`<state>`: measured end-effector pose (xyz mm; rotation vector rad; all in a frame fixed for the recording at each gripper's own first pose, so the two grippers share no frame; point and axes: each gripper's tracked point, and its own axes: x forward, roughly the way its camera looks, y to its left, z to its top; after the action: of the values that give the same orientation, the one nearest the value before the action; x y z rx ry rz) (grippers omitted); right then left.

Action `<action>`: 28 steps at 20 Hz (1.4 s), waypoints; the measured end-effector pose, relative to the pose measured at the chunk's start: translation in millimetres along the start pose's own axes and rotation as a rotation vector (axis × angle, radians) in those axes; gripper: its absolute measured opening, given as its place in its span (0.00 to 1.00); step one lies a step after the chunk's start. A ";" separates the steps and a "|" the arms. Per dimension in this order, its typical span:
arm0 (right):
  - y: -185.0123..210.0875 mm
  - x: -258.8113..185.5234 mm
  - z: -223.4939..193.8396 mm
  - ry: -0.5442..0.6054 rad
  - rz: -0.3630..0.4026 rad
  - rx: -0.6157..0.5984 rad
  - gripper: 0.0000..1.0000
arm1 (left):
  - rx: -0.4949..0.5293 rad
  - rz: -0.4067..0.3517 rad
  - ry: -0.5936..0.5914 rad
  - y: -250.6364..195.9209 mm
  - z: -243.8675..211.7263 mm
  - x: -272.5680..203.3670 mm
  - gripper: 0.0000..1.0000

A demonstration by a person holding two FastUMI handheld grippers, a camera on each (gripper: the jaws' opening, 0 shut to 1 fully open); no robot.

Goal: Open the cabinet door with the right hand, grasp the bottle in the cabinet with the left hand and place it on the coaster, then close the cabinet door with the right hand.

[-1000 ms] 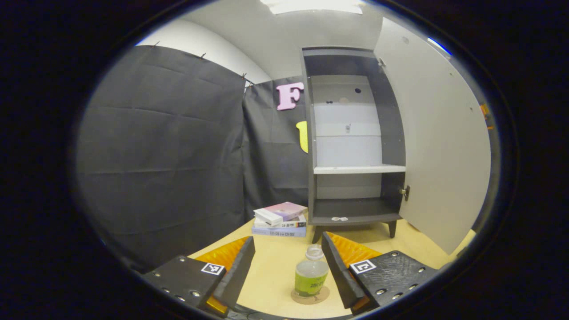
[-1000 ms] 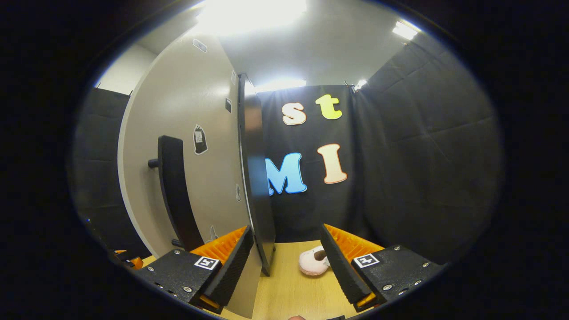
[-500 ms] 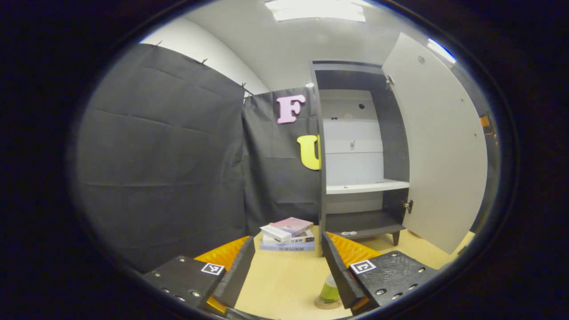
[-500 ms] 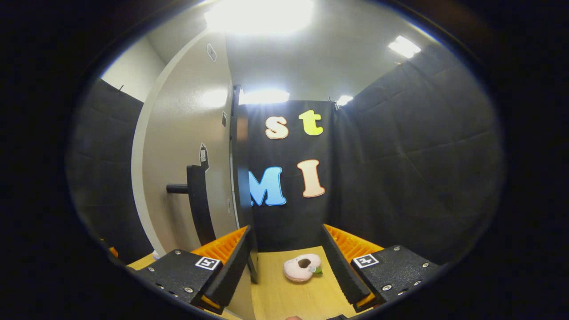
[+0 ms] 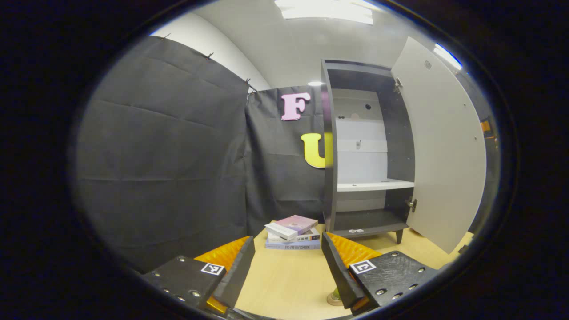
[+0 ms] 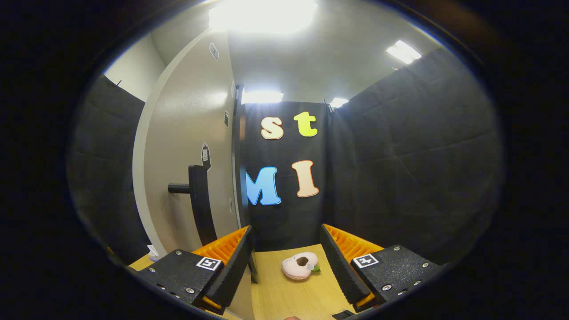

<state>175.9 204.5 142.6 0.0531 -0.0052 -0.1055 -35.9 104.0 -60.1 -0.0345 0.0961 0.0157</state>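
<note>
The dark cabinet (image 5: 330, 146) stands with its pale door (image 5: 444, 146) swung wide to the right, and its white shelf (image 5: 373, 184) is bare. My left gripper (image 5: 286, 271) is open over the wooden table (image 5: 284, 284). A sliver of the green-labelled bottle (image 5: 335, 294) on its round coaster (image 5: 331, 302) peeks out from behind the right finger, outside the jaws. In the right gripper view the door's outer face (image 6: 186, 133) with its black handle (image 6: 201, 204) lies left of my right gripper (image 6: 286, 266), which is open and holds nothing.
A stack of books (image 5: 293, 231) lies on the table left of the cabinet's foot. A pink ring-shaped toy (image 6: 301, 266) rests on the table ahead of the right gripper. Black cloth walls close in the booth.
The left gripper has drawn away from the bottle, which went from between its fingers to behind the right finger. The right gripper has backed off from the door's edge.
</note>
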 end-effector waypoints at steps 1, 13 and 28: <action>1.0 0.4 0.2 -0.003 -0.001 -0.002 0.92 | -0.001 -0.010 0.001 1.3 -1.4 1.6 0.87; 28.1 -3.7 -1.1 0.000 0.051 -0.010 0.92 | 0.013 -0.032 0.006 50.7 -8.7 7.6 0.82; 65.0 -1.8 -2.9 0.006 0.126 0.036 0.92 | 0.018 0.028 0.005 116.8 -10.8 -14.9 0.86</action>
<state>181.0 269.4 143.1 0.0893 -0.0047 0.0207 -53.8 220.1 -73.3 -0.0156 0.1022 0.0424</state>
